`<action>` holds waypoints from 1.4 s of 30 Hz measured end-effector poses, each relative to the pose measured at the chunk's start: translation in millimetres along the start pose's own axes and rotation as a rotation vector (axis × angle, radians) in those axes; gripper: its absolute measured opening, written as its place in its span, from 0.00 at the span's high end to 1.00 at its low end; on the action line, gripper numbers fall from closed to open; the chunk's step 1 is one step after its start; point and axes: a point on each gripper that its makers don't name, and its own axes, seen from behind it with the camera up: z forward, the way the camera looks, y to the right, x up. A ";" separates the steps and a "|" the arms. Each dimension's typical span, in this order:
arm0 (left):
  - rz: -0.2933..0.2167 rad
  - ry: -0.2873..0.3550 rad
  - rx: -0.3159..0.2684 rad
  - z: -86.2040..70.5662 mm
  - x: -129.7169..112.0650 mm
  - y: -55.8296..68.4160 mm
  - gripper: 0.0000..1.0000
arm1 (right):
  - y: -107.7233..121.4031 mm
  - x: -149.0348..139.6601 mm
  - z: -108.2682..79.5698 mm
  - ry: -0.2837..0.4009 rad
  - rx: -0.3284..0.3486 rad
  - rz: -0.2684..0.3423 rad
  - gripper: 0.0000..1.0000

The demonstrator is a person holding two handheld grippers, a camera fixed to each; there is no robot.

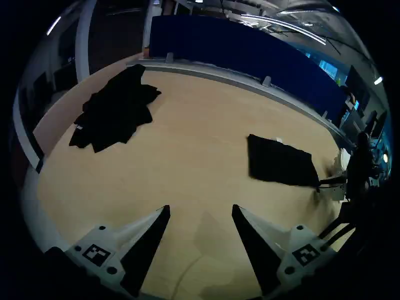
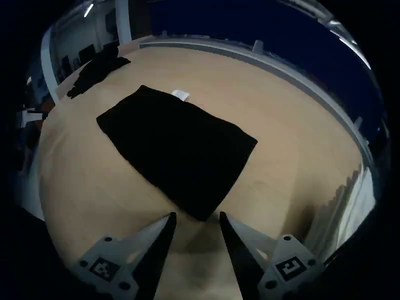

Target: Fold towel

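Observation:
A folded black towel (image 2: 177, 147) lies flat on the light wooden table (image 2: 280, 130), with a small white label (image 2: 180, 93) at its far edge. My right gripper (image 2: 197, 215) is open, and the towel's near corner sits just at the gap between its fingertips, not pinched. In the left gripper view the same towel (image 1: 280, 162) lies to the right and farther off. My left gripper (image 1: 200, 207) hangs open over bare table with nothing between its fingers. The other gripper (image 1: 332, 186) shows at the towel's right end.
A crumpled pile of black cloth (image 1: 117, 110) lies at the table's far left, also seen in the right gripper view (image 2: 97, 70). A grey rail (image 1: 225, 75) and a blue partition (image 1: 240, 47) run along the back edge. A person's dark shape (image 1: 361, 170) stands at the right.

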 end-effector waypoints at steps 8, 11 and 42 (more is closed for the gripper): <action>-0.007 0.007 0.001 -5.8 0.7 0.5 0.08 | 6.3 0.0 2.2 -0.009 -0.016 0.004 0.76; -0.009 0.006 -0.002 -5.4 0.7 2.2 0.08 | 6.8 0.3 2.2 -0.005 -0.019 0.007 0.83; -0.028 0.023 -0.034 -9.4 6.1 2.5 0.08 | 5.9 85.8 -31.9 0.125 -0.065 -0.089 0.94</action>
